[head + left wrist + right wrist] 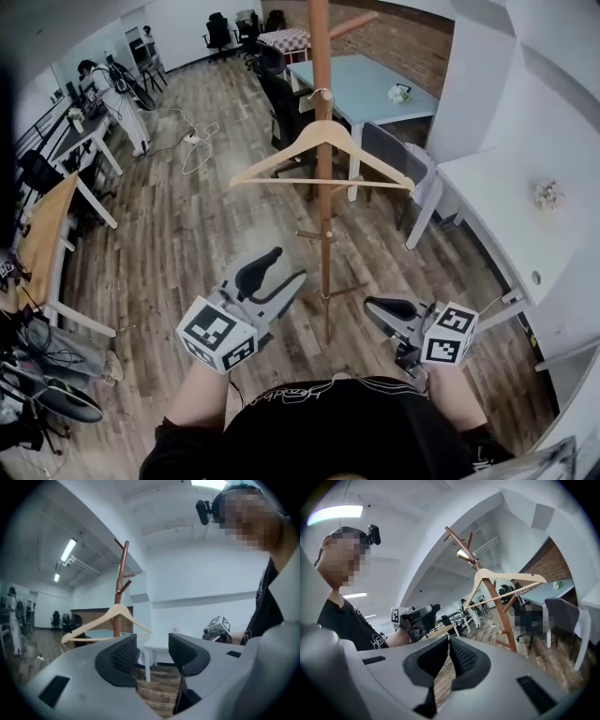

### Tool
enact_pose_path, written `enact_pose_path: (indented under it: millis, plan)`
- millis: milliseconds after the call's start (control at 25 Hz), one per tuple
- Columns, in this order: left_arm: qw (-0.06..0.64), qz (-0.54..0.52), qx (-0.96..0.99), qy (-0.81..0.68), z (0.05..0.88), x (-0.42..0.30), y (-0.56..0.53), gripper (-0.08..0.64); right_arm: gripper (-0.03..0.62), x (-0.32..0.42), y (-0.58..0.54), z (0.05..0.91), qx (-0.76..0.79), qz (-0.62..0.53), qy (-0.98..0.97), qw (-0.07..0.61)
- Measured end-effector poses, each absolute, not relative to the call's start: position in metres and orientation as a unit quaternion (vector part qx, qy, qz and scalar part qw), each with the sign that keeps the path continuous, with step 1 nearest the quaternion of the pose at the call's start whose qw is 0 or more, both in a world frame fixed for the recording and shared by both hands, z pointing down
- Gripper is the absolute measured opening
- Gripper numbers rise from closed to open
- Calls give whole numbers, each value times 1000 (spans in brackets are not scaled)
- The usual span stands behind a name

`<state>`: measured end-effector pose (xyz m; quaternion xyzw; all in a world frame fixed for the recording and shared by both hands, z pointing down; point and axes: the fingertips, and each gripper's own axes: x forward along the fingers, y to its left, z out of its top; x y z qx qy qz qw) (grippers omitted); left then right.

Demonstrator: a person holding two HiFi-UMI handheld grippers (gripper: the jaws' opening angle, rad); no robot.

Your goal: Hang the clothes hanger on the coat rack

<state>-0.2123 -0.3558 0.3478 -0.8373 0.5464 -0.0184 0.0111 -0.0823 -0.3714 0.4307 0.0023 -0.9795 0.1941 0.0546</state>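
A pale wooden clothes hanger (pixel 323 155) hangs by its metal hook on the reddish-brown coat rack (pixel 322 56), level and free of both grippers. Below it and to the left, my left gripper (pixel 281 267) stands open with nothing between its jaws. My right gripper (pixel 375 307) is low and to the right of the pole, with its jaws together and empty. In the left gripper view the hanger (pixel 110 620) and rack (pixel 122 588) lie ahead, beyond the open left gripper (pixel 152 653). The right gripper view shows the hanger (pixel 506 581) up on the rack (pixel 492 597), past the shut right gripper (pixel 448 644).
A grey chair (pixel 394 155) and a light blue table (pixel 375 84) stand just behind the rack. A white counter (pixel 506 206) runs along the right. A wooden desk (pixel 42 234) is at the left. A person (pixel 117 94) stands far back left.
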Motion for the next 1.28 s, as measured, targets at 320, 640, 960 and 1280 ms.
enact_pose_path:
  millis: [320, 640, 960, 1280]
  plan:
    - [-64, 0, -884, 463, 393, -139, -275, 53, 43, -72, -304, 421, 38, 172, -984, 38]
    - [-117, 19, -886, 448, 415, -132, -215, 6, 43, -64, -245, 419, 60, 183, -981, 4]
    - [-108, 25, -890, 443, 416, -133, -174, 6, 41, -68, -201, 426, 72, 161, -984, 3]
    - [-151, 39, -905, 396, 421, -127, -147, 6, 41, -69, -177, 424, 81, 162, -983, 12]
